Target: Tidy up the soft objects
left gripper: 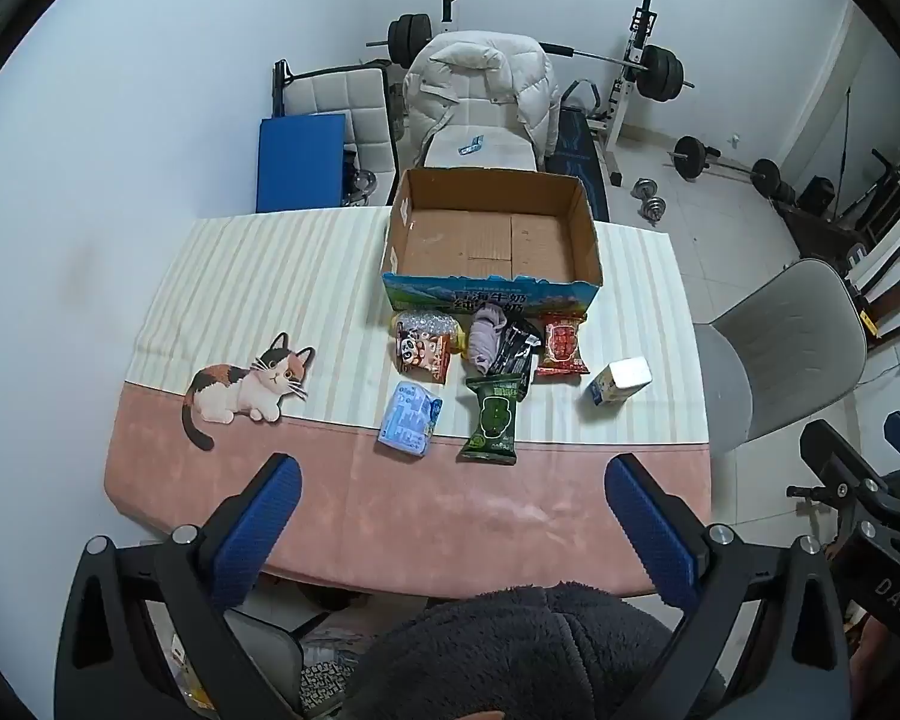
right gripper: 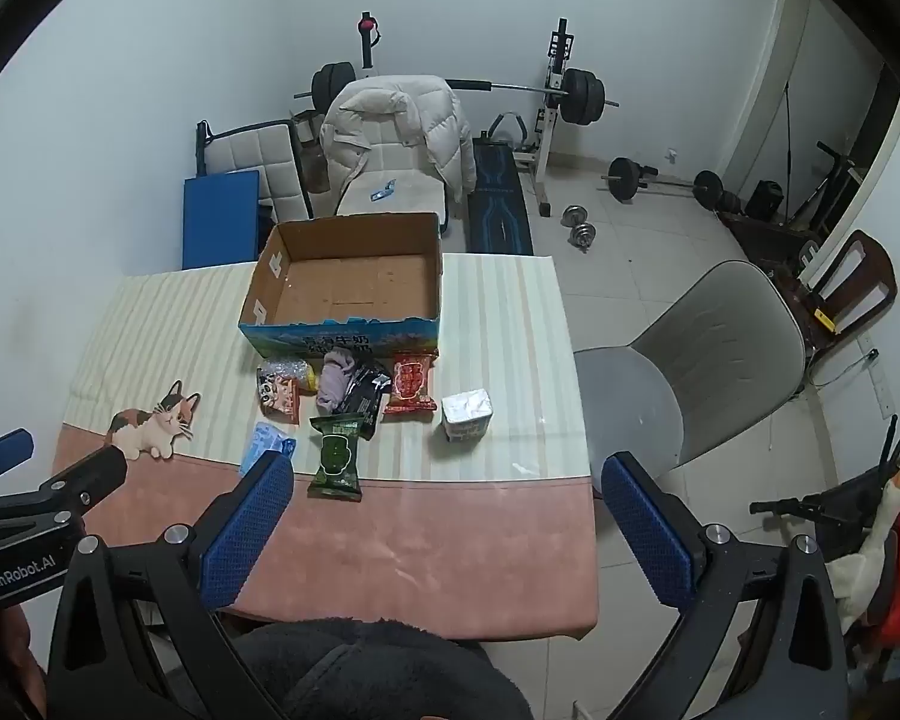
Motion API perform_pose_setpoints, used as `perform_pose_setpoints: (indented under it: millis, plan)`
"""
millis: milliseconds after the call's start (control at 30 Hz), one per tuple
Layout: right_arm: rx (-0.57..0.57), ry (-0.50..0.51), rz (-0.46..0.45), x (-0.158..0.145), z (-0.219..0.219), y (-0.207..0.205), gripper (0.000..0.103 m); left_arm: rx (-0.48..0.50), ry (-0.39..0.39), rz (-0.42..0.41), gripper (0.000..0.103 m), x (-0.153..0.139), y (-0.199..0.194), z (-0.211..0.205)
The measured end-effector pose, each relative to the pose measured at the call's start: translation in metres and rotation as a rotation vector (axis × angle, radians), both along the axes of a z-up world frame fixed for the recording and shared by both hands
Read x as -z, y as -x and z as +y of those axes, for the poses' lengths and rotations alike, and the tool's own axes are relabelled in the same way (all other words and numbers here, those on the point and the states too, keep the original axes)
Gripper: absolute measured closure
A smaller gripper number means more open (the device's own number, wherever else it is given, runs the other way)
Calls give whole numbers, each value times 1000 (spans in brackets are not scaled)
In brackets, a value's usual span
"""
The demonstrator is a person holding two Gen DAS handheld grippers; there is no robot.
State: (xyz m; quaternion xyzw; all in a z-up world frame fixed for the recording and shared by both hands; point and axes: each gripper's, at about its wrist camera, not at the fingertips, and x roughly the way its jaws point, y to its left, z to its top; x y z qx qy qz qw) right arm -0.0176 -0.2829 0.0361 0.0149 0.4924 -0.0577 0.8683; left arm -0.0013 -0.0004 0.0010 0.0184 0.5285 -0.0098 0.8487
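nothing was packed yet: both my left gripper [left gripper: 453, 516] and right gripper [right gripper: 447, 513] hung spread, holding nothing. my next move, i judged, was closing on the green crinkly plastic snack packet [right gripper: 335, 457] at 12 o'clock, then carrying it into the open brown cardboard box [right gripper: 345, 283].

pink and cream-striped tablecloth [left gripper: 270, 276] with calico cat print [left gripper: 249, 387]; green packet [left gripper: 492, 419], red packet [left gripper: 563, 343], blue fingers [left gripper: 258, 531].
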Motion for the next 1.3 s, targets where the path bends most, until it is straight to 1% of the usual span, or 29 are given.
perform_pose_setpoints:
  millis: [100,167,300,367,600,633,967,1300]
  plan:
    - [0,17,5,0,0,0,0,6,2,-5,0,-2,5,-4]
    - [1,17,4,0,1,-1,0,9,2,-5,0,4,7,0]
    - [2,17,1,-3,3,-2,0,17,5,-1,0,5,9,-4]
    - [4,22,-2,-1,2,-5,0,13,12,19,0,3,-3,-3]
    - [7,18,-2,-1,1,-12,0,20,14,24,0,3,-6,-4]
    - [16,13,-4,0,-2,-4,0,19,16,24,0,3,-6,-4]
    - [23,13,-7,0,-3,-5,0,23,18,29,0,5,-6,-5]
    - [35,16,-7,1,-9,-1,0,46,25,58,0,13,-2,-11]
